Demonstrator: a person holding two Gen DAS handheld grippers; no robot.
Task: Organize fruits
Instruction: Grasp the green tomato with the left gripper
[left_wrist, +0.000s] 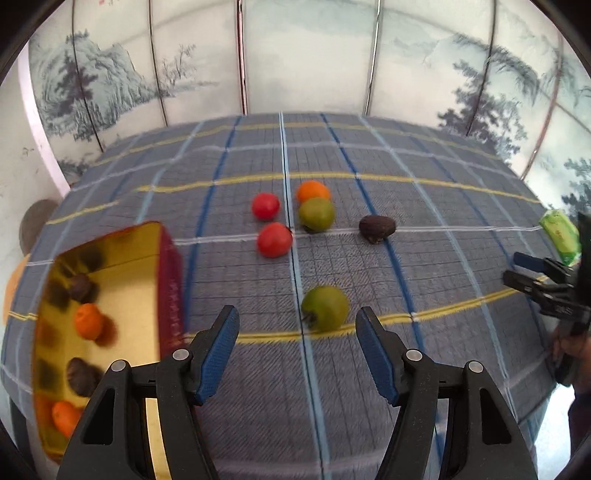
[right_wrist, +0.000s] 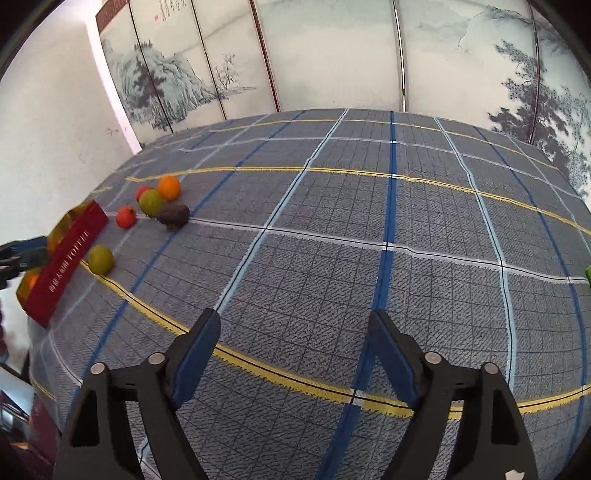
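My left gripper (left_wrist: 297, 319) is open and empty, just in front of a green fruit (left_wrist: 325, 307) on the plaid cloth. Beyond it lie two red fruits (left_wrist: 274, 239), (left_wrist: 265, 206), an orange fruit (left_wrist: 312, 191), a second green fruit (left_wrist: 316, 214) and a dark brown fruit (left_wrist: 377, 228). A red box with a gold inside (left_wrist: 122, 266) at the left holds orange fruits (left_wrist: 88, 320) and brown ones (left_wrist: 80, 287). My right gripper (right_wrist: 293, 325) is open and empty over bare cloth, far right of the fruits (right_wrist: 100, 259) and the box (right_wrist: 68, 258).
The table (right_wrist: 369, 221) has a blue-grey plaid cloth. A painted folding screen (left_wrist: 295, 55) stands behind it. A green packet (left_wrist: 559, 236) lies at the right edge, near my right gripper as the left wrist view (left_wrist: 532, 273) shows it.
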